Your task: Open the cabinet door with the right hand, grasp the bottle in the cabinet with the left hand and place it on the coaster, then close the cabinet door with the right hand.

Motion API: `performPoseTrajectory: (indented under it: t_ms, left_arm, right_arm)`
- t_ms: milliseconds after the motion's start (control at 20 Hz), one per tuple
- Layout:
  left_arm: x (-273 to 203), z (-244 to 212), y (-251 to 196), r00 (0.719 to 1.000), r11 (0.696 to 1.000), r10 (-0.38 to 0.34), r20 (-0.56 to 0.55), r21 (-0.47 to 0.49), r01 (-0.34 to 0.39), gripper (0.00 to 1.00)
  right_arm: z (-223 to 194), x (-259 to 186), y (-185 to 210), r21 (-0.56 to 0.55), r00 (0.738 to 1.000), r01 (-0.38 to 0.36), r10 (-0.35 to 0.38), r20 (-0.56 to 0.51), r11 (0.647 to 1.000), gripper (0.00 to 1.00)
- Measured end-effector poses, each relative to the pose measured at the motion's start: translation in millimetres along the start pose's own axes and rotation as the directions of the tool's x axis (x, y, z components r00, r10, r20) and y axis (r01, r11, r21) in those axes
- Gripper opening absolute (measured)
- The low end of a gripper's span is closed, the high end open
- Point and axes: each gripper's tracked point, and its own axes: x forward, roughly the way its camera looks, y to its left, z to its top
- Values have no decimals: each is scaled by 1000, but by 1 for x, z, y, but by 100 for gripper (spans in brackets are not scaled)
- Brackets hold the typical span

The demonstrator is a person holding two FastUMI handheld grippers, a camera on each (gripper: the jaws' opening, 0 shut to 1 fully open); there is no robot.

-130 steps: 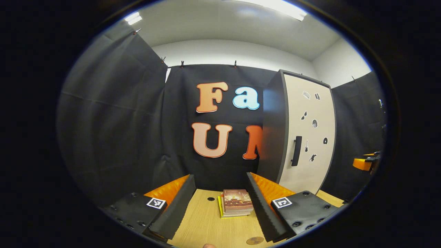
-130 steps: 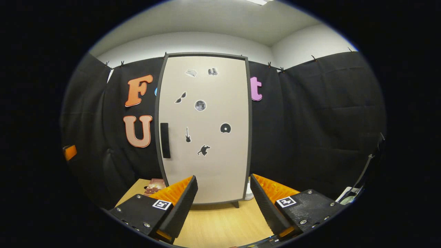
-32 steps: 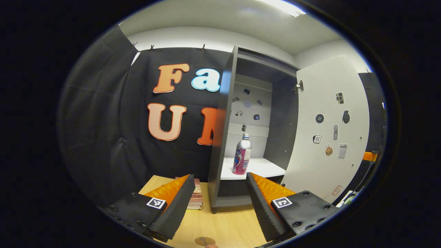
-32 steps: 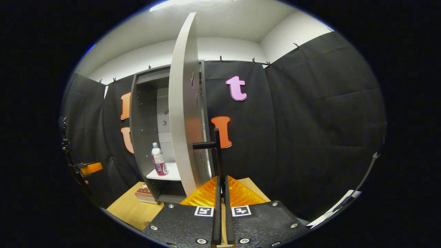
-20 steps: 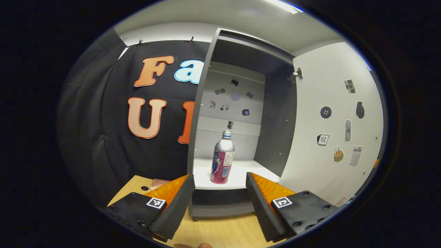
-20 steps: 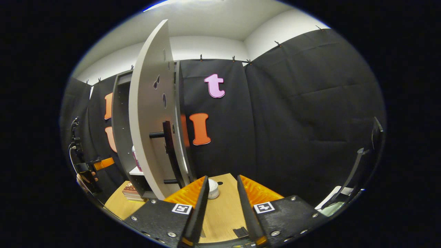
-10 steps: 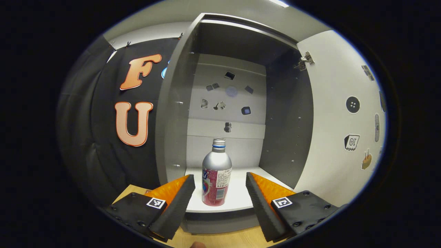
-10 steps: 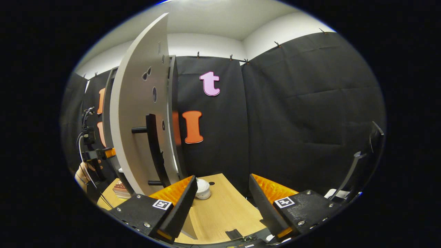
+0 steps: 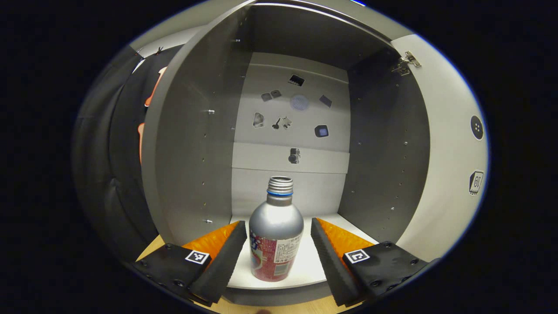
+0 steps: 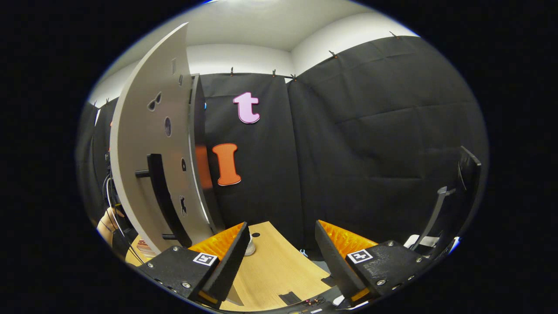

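A silver bottle (image 9: 276,237) with a pink label stands upright on the white shelf (image 9: 311,272) of the open grey cabinet (image 9: 192,144). My left gripper (image 9: 279,261) is open, one finger on each side of the bottle's lower body, with gaps on both sides. The cabinet door (image 10: 150,148) is swung wide open, its black handle (image 10: 163,198) at the left of the right gripper view. My right gripper (image 10: 281,257) is open and holds nothing, off to the right of the door above the wooden table (image 10: 279,270).
The door's inner face (image 9: 453,144) bounds the right of the cabinet opening in the left gripper view. A small white object (image 10: 250,247) sits on the table behind my right gripper's left finger. A hand (image 10: 107,226) shows beyond the door's edge.
My left gripper has moved forward into the cabinet until its fingers flank the bottle. My right gripper has let go of the door handle, opened and drifted right, away from the door.
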Motion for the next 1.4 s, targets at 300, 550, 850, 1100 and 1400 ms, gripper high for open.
performPoseTrajectory:
  t_ms: [300, 550, 850, 1100, 1400]
  left_arm:
    - [15, -5, -2, 1000, 1000, -5, -20, 3, 5, 89]
    - [6, -3, -11, 999, 999, -43, -23, -5, 43, 83]
    - [-46, 18, -19, 994, 994, -105, 27, -22, 105, 83]
    - [-104, 30, -3, 989, 991, -137, 58, 1, 137, 85]
    - [-169, 28, 40, 990, 993, -114, 89, 36, 111, 83]
  right_arm:
    - [-8, 7, -14, 35, 999, 31, -30, -12, 999, 94]
    - [-6, 11, -12, 3, 999, 37, -37, -4, 999, 94]
    - [-2, 8, -5, -7, 1000, 21, -21, 0, 1000, 94]
    - [-2, -1, 7, -21, 1000, 3, -3, 5, 1000, 94]
    - [-1, -27, 18, -41, 1000, 10, -10, 12, 999, 94]
